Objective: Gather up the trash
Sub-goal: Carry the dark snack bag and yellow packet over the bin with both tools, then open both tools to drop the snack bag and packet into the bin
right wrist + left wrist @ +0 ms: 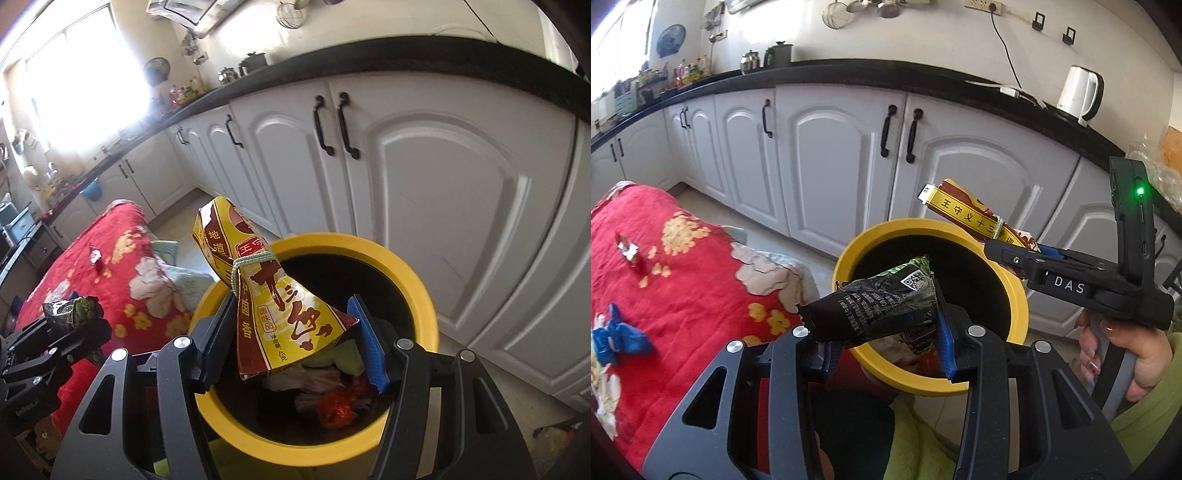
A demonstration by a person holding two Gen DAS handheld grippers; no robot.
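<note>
Left wrist view: left gripper (pixel 882 341) pinching dark snack wrapper (pixel 882 301) over yellow bin (pixel 1015 295) — light, crinkly, slippery; right gripper (pixel 291 347) clamping yellow seasoning packet (pixel 273 295) — gripped across flat bottom end.

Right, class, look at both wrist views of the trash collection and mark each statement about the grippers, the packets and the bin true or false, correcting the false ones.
1. The left gripper holds a dark green and black packet. True.
2. The right gripper is empty. False: it is shut on a yellow and red packet tied with a cord.
3. The yellow-rimmed bin is empty. False: trash already lies at its bottom.
4. The bin stands in front of white cabinets. True.
5. The red floral cloth has nothing on it. False: a blue item and a small wrapper lie there.
</note>
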